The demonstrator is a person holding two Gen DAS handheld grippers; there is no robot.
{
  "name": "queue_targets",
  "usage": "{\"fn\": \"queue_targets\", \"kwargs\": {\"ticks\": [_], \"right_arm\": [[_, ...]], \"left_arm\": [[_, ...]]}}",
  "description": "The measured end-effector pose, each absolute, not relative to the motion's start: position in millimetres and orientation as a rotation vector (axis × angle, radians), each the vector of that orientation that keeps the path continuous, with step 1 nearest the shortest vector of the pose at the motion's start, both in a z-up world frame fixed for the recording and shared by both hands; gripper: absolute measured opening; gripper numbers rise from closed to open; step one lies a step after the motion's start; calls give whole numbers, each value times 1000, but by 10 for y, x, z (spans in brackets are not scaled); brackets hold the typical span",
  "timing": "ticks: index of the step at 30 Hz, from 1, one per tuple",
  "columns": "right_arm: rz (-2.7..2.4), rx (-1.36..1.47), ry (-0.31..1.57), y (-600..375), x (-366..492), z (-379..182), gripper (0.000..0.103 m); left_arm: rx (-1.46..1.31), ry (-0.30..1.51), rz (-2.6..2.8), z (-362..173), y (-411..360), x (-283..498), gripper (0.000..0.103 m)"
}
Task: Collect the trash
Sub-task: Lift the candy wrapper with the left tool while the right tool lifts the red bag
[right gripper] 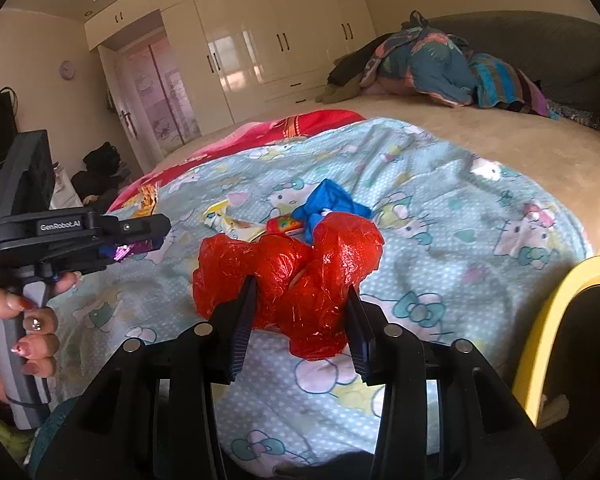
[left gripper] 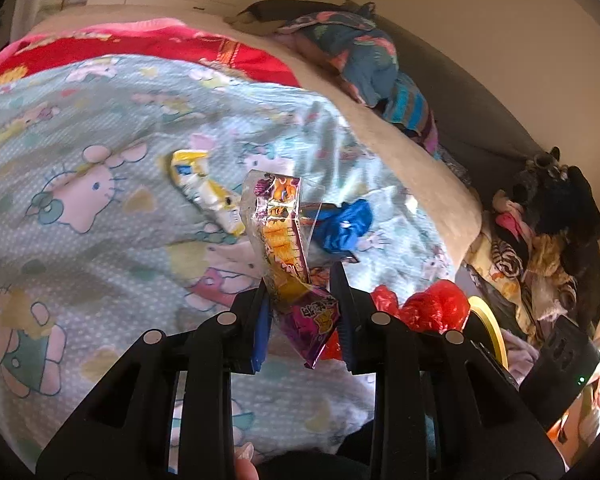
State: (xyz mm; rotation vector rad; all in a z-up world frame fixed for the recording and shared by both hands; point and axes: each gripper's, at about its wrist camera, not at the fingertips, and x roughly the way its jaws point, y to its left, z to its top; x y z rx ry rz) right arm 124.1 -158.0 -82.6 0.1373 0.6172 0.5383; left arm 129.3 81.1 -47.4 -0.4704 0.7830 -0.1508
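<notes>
The left tool (left gripper: pixel 302 300) grips a purple-and-yellow snack wrapper (left gripper: pixel 284 240), lifted clear of the bed's cartoon blanket (left gripper: pixel 100 208). The right tool (right gripper: pixel 300 320) is clamped on a crumpled red bag (right gripper: pixel 288 272), also off the blanket. On the blanket just beyond the red bag lie a yellow-white wrapper (left gripper: pixel 204 188), a blue bag (right gripper: pixel 328 200) and a small orange packet (right gripper: pixel 284 225). A yellow-rimmed bin (right gripper: pixel 548 320) stands to the red bag's right.

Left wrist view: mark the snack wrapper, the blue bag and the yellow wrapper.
snack wrapper (left gripper: pixel 280 240), left wrist view, printed middle
blue bag (left gripper: pixel 342 226), left wrist view, crumpled centre
yellow wrapper (left gripper: pixel 204 190), left wrist view, mid-body
</notes>
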Motion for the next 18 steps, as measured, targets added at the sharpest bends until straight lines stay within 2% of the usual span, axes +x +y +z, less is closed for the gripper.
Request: {"fn": "queue_targets", "kwargs": {"ticks": [18], "right_arm": [[473, 166, 587, -1865, 1139, -710, 40]], "left_arm": [[-412, 739, -243, -240, 430, 1211, 21]]}}
